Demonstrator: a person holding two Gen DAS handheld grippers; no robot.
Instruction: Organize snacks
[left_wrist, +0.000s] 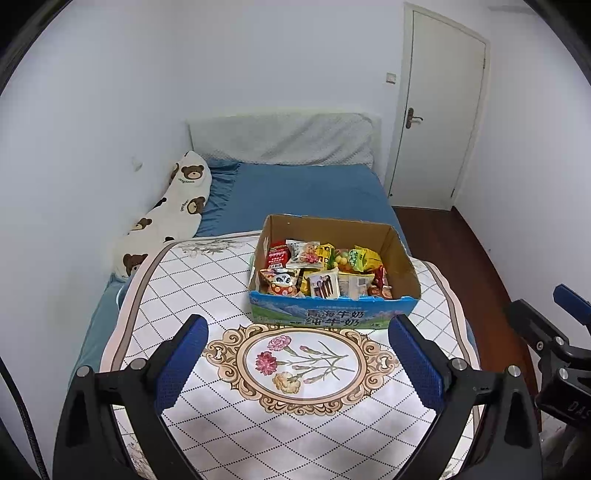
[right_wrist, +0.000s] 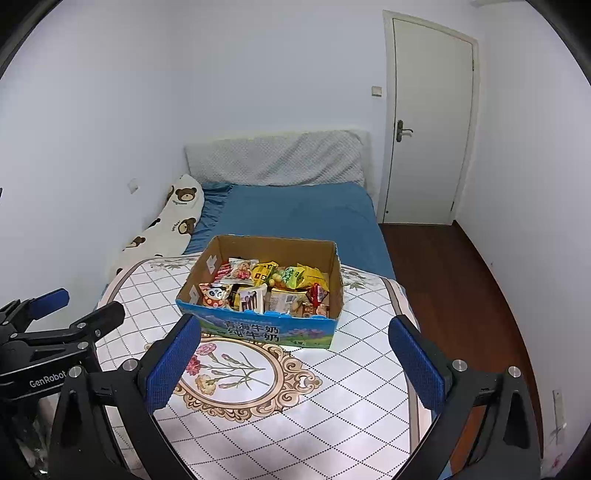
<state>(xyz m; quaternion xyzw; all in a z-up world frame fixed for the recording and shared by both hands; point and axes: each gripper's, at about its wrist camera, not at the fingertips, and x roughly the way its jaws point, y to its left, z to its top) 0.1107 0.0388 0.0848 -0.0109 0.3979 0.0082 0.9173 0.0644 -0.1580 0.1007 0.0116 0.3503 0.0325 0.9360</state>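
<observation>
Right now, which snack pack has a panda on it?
The panda packet at the box's near left corner; the other packs nearby show chocolate sticks, red labels or yellow-green wrappers.

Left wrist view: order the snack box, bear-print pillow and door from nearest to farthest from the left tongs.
1. Snack box, just ahead of the open left tongs, on the patterned cloth.
2. Bear-print pillow, left, along the wall.
3. Door, far right corner.

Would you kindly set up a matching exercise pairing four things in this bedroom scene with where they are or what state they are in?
Things:
1. cardboard box
2. bear pillow
3. door
4. left tongs

Places or states:
A. closed, at the far right
B. open, holding nothing
C. against the left wall, on the bed
D. on the patterned cloth, full of snacks

Pairs: 1-D, 2-C, 3-A, 4-B
</observation>
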